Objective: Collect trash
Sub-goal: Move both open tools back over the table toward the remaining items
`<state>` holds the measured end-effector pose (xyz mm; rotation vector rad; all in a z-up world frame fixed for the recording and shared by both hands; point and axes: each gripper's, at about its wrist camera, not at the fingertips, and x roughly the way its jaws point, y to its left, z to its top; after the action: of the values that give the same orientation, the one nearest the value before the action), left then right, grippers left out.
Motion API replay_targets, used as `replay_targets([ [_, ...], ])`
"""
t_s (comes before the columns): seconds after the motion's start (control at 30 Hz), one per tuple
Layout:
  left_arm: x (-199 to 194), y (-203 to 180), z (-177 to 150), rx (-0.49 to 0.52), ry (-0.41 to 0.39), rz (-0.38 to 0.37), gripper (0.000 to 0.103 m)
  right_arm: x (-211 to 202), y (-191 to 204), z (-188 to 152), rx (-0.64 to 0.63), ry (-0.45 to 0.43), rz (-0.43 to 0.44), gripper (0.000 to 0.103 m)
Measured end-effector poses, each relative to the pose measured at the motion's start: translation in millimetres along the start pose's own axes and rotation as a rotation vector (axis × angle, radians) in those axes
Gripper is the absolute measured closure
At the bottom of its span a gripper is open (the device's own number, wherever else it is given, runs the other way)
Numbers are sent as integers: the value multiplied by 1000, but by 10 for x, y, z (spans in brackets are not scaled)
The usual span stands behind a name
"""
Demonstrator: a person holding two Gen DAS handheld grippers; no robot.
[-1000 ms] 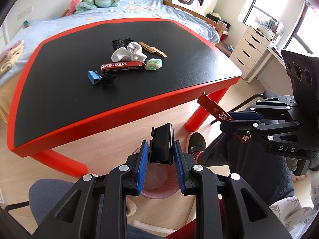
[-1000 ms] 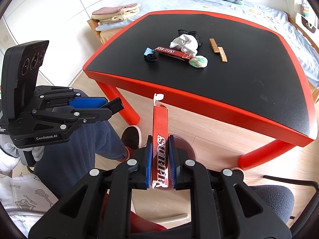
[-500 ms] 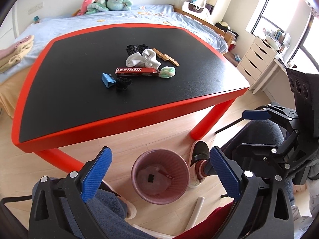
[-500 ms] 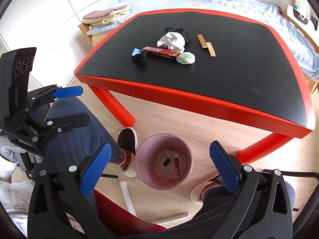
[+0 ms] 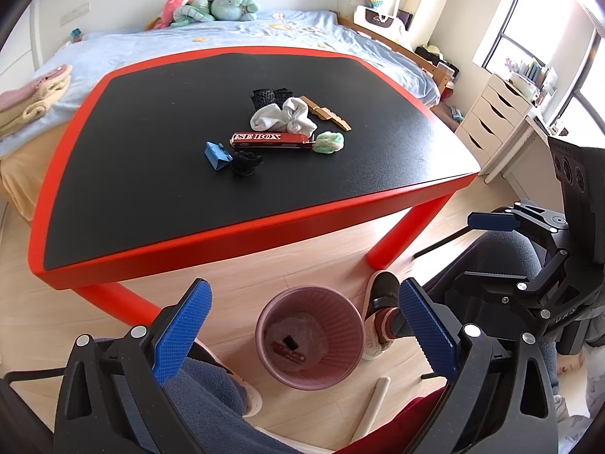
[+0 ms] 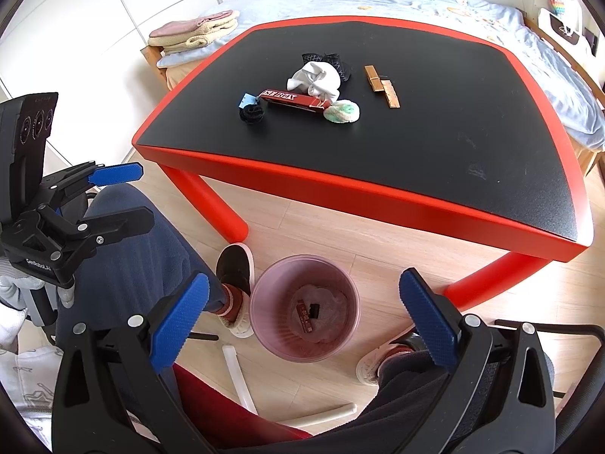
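Note:
A pink ribbed bin (image 5: 342,369) (image 6: 272,340) stands on the floor before the red-edged black table (image 5: 227,242) (image 6: 378,204). In it lie a small black piece (image 5: 289,341) (image 6: 314,308) and a red wrapper (image 5: 287,353) (image 6: 304,317). My left gripper (image 5: 302,331) and right gripper (image 6: 302,319) both hang open and empty above the bin. On the table lie a red box (image 5: 272,140) (image 6: 291,100), a blue scrap (image 5: 217,155), a black wad (image 5: 245,162), white cloth (image 5: 287,117), a green-white wad (image 5: 331,143) and wooden pieces (image 5: 325,113).
The person's legs and shoes (image 5: 382,314) (image 6: 234,272) flank the bin. White sticks (image 6: 236,370) lie on the floor. A bed (image 5: 227,34) with plush toys is behind the table, and white drawers (image 5: 499,121) stand at the right.
Both grippers opened and let go: the black piece and the red wrapper dropped into the bin. Both cameras have since risen slightly.

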<state>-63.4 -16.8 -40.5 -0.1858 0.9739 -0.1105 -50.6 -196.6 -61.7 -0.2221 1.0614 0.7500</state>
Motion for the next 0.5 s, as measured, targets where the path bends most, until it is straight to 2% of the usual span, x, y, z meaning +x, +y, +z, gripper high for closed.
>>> replay_targets([
  [0.5,-45,74,142,-3,-19,10,8,-62,-17,167,-14,-17,4,4],
])
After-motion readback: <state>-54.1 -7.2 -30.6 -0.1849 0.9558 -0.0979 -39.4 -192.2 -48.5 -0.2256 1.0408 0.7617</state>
